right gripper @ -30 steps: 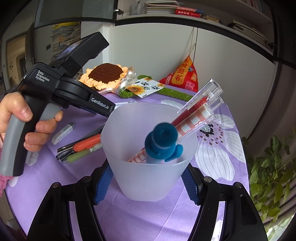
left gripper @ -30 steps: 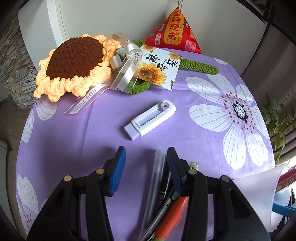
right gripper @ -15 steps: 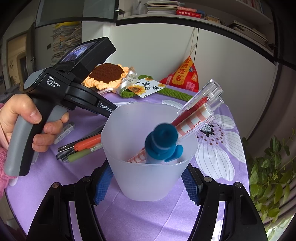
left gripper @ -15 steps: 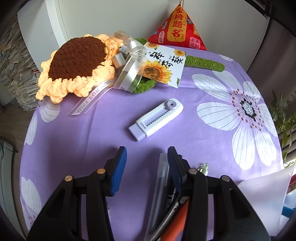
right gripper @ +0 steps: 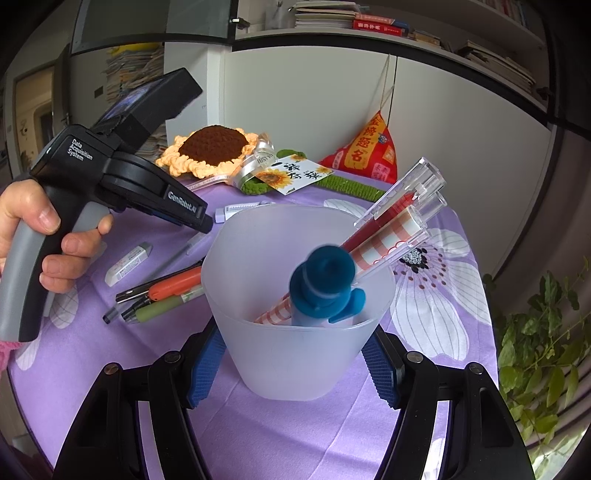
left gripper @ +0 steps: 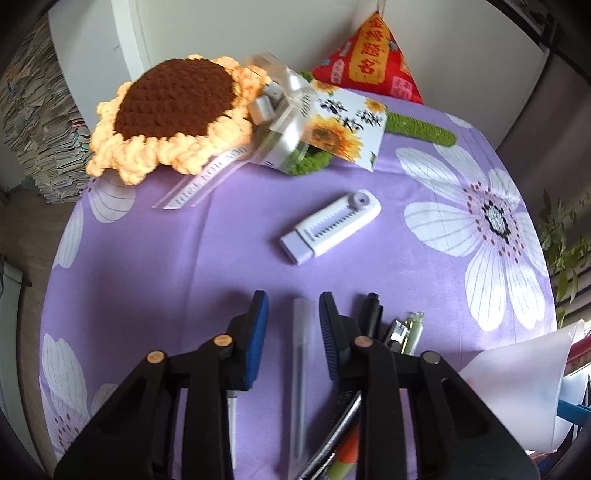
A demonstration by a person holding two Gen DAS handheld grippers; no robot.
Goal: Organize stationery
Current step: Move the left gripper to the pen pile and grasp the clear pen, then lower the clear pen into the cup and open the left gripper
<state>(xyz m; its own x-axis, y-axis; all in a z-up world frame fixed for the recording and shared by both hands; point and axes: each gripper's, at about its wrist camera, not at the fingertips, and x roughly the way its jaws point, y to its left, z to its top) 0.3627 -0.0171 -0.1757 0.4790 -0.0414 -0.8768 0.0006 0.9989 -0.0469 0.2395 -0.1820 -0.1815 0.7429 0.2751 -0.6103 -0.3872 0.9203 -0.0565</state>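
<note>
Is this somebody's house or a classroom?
Probably a room in a home, maybe a study. There's a round table under a purple flowered tablecloth, a shelf of stacked books up high, a crocheted sunflower for decoration, and tall stacks of paper in the next room.

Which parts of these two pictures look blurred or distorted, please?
Left wrist view: the crochet sunflower and ribbon are smeared, and fisheye bends the tablecloth's edge. Right wrist view: sharp overall; only the blue pen top looks soft.
</note>
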